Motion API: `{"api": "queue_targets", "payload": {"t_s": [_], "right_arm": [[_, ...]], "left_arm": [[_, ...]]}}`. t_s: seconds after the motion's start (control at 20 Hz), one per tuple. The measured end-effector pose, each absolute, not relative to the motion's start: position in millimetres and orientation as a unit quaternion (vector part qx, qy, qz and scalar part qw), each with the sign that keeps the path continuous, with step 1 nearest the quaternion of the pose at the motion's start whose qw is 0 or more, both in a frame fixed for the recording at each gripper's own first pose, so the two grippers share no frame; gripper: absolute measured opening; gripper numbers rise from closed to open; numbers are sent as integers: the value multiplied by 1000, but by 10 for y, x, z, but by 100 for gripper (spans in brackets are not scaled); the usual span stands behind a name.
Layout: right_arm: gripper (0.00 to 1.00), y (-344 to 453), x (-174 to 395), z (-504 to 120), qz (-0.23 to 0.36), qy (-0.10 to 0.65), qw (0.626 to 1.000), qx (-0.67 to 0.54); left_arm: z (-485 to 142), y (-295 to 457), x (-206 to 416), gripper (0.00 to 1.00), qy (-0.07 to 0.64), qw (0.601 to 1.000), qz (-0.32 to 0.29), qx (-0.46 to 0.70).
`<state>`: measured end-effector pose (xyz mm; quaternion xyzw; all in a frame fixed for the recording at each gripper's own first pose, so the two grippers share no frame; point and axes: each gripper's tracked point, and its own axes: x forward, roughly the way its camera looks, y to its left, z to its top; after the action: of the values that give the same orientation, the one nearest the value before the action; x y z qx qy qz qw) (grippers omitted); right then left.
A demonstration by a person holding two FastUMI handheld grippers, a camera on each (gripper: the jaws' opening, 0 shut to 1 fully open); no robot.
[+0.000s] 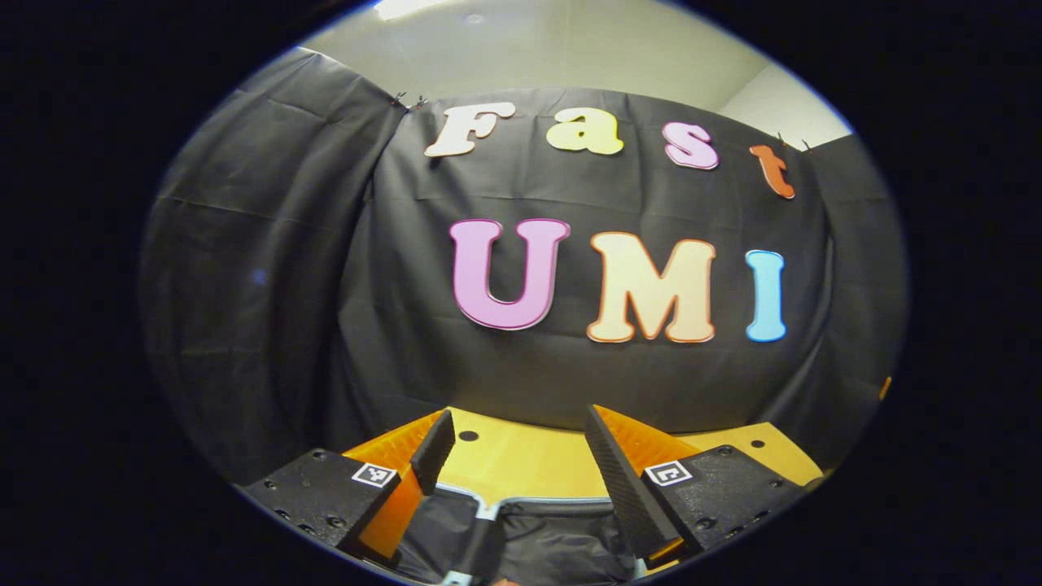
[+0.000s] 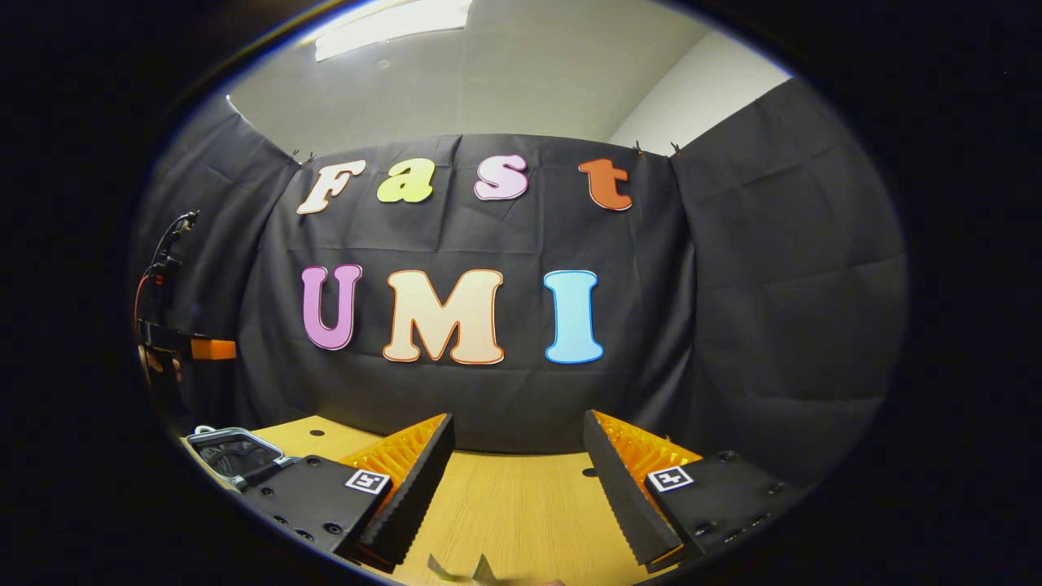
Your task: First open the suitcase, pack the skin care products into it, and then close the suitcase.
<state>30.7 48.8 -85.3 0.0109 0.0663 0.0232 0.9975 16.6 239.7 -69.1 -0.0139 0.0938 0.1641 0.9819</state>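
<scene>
Left claw point(image 1: 517, 468): fingers apart, nothing between them; bottom centre of the left gripper view.
Suitcase point(image 1: 537, 533): directly under the left claw at the bottom edge; dark fabric lining with a light metal rim, apparently open. Also at lower left of the right gripper view, just behind that claw's left mount.
Right claw point(image 2: 517, 472): fingers apart, empty; bottom centre of the right gripper view.
Surface point(image 2: 521, 505): pale wood with small round holes, running back to the booth's cloth wall.
Scrap at bottom edge point(image 2: 464, 570): a small grey-green piece on the surface below the right claw; cannot tell what it is.
Skin care products: not identified from these frames.
Handling, judged: the shell should be stiff and the lining soft; the rim or lid edge looks the soundest hold. The metal edge may be slippery.
View difference: the right gripper view carries the other gripper point(image 2: 183, 350) and the hand holding it at mid left, raised above the suitcase; the left gripper view gives the lining close up.
</scene>
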Motion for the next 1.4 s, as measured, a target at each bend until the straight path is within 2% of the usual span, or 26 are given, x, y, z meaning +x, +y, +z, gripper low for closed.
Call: {"api": "queue_targets", "payload": {"t_s": [0.15,0.4,0.65,1.05,1.4], "right_arm": [[98,349,286,-943,34,75,996,23],[99,325,239,-1103,88,69,993,33],[98,315,194,-1553,113,120,986,23],[100,272,108,-2008,119,176,977,9],[99,111,-129,-2208,117,200,973,-20]], "left_arm": [[-913,1880,165,95,105,984,142,-25],[-1390,1170,106,95,131,985,107,-32],[-1805,551,-21,95,141,987,69,-38],[-2723,-334,-302,95,197,980,-16,6],[-3214,-799,-481,95,220,973,-62,34]]}}
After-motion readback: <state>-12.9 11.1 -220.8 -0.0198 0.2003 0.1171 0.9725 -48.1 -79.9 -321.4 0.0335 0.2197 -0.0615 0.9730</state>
